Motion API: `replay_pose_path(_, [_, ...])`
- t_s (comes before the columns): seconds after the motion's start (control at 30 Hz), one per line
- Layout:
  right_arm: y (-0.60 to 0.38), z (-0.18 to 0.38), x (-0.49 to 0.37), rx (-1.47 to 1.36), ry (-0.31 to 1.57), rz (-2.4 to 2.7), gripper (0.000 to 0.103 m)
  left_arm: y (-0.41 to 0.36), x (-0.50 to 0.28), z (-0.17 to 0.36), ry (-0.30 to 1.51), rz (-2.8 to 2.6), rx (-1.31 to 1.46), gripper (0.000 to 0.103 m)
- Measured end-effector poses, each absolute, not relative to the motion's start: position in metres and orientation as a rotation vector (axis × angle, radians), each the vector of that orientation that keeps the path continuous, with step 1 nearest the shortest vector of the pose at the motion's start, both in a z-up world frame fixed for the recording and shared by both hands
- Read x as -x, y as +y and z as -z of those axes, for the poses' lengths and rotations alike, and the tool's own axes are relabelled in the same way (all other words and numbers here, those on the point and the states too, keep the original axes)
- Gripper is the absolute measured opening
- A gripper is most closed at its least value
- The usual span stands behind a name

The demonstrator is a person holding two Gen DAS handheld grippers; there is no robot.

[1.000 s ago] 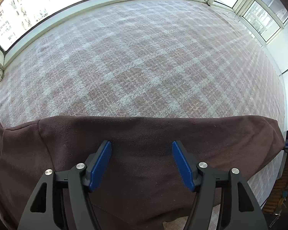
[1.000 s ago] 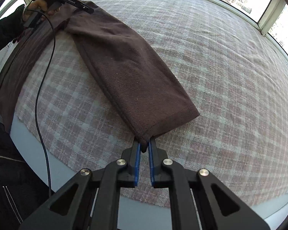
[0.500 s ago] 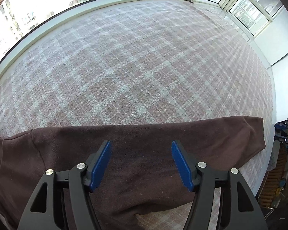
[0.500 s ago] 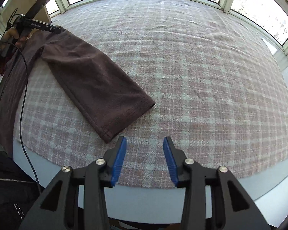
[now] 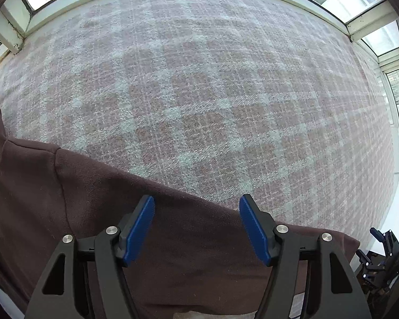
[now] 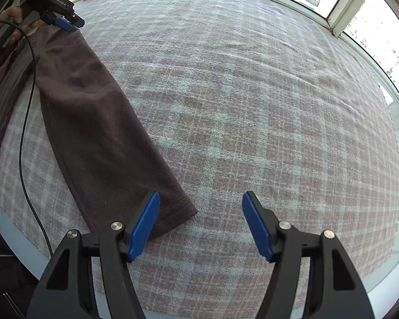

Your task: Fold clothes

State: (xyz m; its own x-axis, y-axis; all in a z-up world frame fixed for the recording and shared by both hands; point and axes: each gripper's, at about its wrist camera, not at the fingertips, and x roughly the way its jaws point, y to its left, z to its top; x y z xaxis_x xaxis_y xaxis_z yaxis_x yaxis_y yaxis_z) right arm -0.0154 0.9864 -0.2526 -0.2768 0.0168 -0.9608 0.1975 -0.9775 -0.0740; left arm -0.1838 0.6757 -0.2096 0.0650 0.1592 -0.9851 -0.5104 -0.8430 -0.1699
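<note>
A dark brown garment (image 6: pixel 98 133) lies on a worktop covered with a pink-and-grey checked cloth (image 6: pixel 252 106). In the right wrist view one long part of it, apparently a sleeve or leg, is stretched flat from the far left corner toward the near edge, its hemmed end lying just beside the left finger of the right gripper (image 6: pixel 200 223). That gripper's fingers have just been opening; they stand well apart with only checked cloth between them, so the hem is free.

The left gripper (image 5: pixel 196 228) hangs over the garment (image 5: pixel 66 199) nearer its body, pointing down. Its fingers are also apart and grip nothing; brown fabric lies below them, and whether the tips touch it cannot be told. From the right wrist camera the same left gripper (image 6: pixel 63 22) shows at the far end of the stretched part, held in a hand (image 6: pixel 10 18), with a cable (image 6: pixel 26 133) trailing toward the near edge.

By the look of it the task is at an early stage: this part is laid out straight, but no fold is visible yet. The rest of the garment runs off the left of both views, so its state is unclear.
</note>
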Motion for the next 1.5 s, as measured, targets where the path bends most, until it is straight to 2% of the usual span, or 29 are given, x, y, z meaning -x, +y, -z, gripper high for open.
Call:
replay_pose_path(0.13, [0.985,0.25,0.026,-1.803,0.326,2.382,0.064,0.687,0.18,0.215,0.423,-1.845,1.86,0.064])
replay_pose_path(0.17, [0.986,0.251,0.028,-1.805,0.337,2.372,0.064,0.692,0.176,0.215,0.442,-1.848,1.845,0.061])
replay_pose_path(0.33, [0.999,0.25,0.026,-1.81,0.279,2.328,0.064,0.691,0.172,0.211,0.483,-1.847,1.784,0.032])
replay_pose_path(0.4, [1.0,0.249,0.023,-1.79,0.287,2.311,0.064,0.684,0.173,0.211,0.461,-1.834,1.779,0.017])
replay_pose_path(0.47, [1.0,0.248,0.019,-1.771,0.296,2.294,0.064,0.663,0.176,0.212,0.446,-1.821,1.769,0.007])
replay_pose_path(0.6, [0.999,0.246,0.014,-1.733,0.278,2.241,0.064,0.67,0.163,0.21,0.465,-1.807,1.726,0.0])
replay_pose_path(0.7, [1.004,0.252,0.015,-1.797,0.185,2.183,0.064,0.677,0.147,0.208,0.483,-1.79,1.702,0.0])
replay_pose_path(0.77, [1.008,0.255,0.015,-1.819,0.135,2.153,0.058,0.682,0.137,0.207,0.473,-1.777,1.698,0.0])
replay_pose_path(0.8, [1.008,0.253,0.014,-1.815,0.154,2.161,0.051,0.69,0.124,0.205,0.476,-1.765,1.693,0.0])
replay_pose_path(0.83, [1.009,0.252,0.013,-1.818,0.165,2.16,0.037,0.699,0.109,0.201,0.482,-1.766,1.687,0.0])
replay_pose_path(0.87, [1.009,0.251,0.013,-1.822,0.172,2.156,0.028,0.703,0.092,0.198,0.483,-1.769,1.687,0.0])
replay_pose_path(0.9, [1.009,0.249,0.013,-1.827,0.179,2.151,0.013,0.709,0.082,0.2,0.481,-1.763,1.687,0.0])
replay_pose_path(1.07, [1.001,0.243,0.008,-1.831,0.281,2.133,0.008,0.669,0.093,0.209,0.443,-1.77,1.705,0.0])
replay_pose_path(1.23, [0.999,0.225,-0.004,-1.798,0.292,2.154,0.006,0.678,0.126,0.206,0.381,-1.776,1.76,0.0])
replay_pose_path(1.27, [1.0,0.22,-0.006,-1.79,0.286,2.155,0.006,0.677,0.146,0.21,0.348,-1.767,1.793,0.004])
replay_pose_path(1.3, [1.0,0.216,-0.008,-1.783,0.29,2.158,0.006,0.674,0.154,0.213,0.325,-1.776,1.823,0.022])
replay_pose_path(1.33, [0.999,0.212,-0.009,-1.78,0.295,2.162,0.006,0.672,0.161,0.215,0.301,-1.787,1.852,0.035])
replay_pose_path(1.37, [1.0,0.209,-0.011,-1.779,0.299,2.164,0.006,0.67,0.164,0.217,0.275,-1.802,1.875,0.057])
replay_pose_path(1.43, [1.001,0.202,-0.017,-1.779,0.317,2.173,0.006,0.668,0.169,0.219,0.215,-1.804,1.921,0.059])
replay_pose_path(1.5, [0.999,0.197,-0.02,-1.774,0.326,2.173,0.006,0.671,0.186,0.216,0.232,-1.799,1.939,0.059])
